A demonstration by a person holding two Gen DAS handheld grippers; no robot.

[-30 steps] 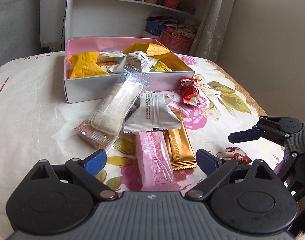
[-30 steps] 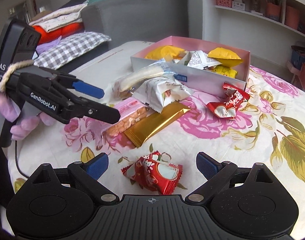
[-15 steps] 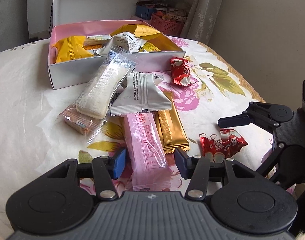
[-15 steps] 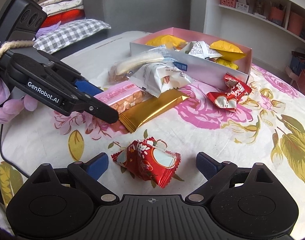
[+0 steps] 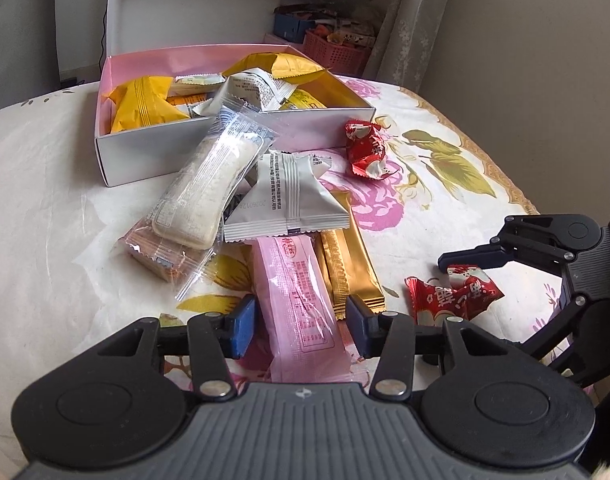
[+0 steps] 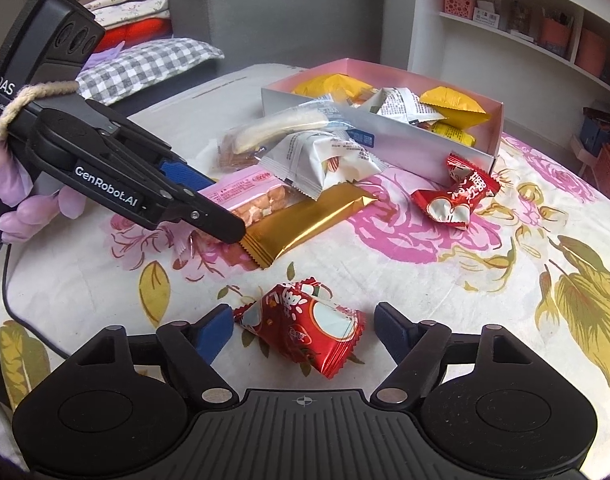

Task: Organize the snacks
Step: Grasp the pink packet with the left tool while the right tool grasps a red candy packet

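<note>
1 open box [image 5: 153, 156] sits on the desk [image 5: 45, 200]. On the cloth outside it lie 2 red wrapped sweets [image 6: 305, 328] [image 6: 455, 196], 1 pink packet [image 5: 297, 300], 1 gold bar [image 5: 349, 264], 1 white pillow pack [image 5: 289, 196], 1 clear-wrapped white biscuit [image 5: 209, 188] and 1 clear-wrapped brown one [image 5: 161, 256]. Inside the box at least 2 big yellow packs [image 5: 143, 106] [image 5: 281, 64] and 1 white printed pack [image 5: 249, 92] show; smaller ones there cannot be counted. 2 grippers [image 5: 301, 324] [image 6: 301, 330] are in view.

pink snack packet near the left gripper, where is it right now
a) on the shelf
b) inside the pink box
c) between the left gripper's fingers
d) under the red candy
c: in the left wrist view the pink snack packet lies on the tablecloth between the fingers of the left gripper, which press its sides, well short of the pink box.
</note>
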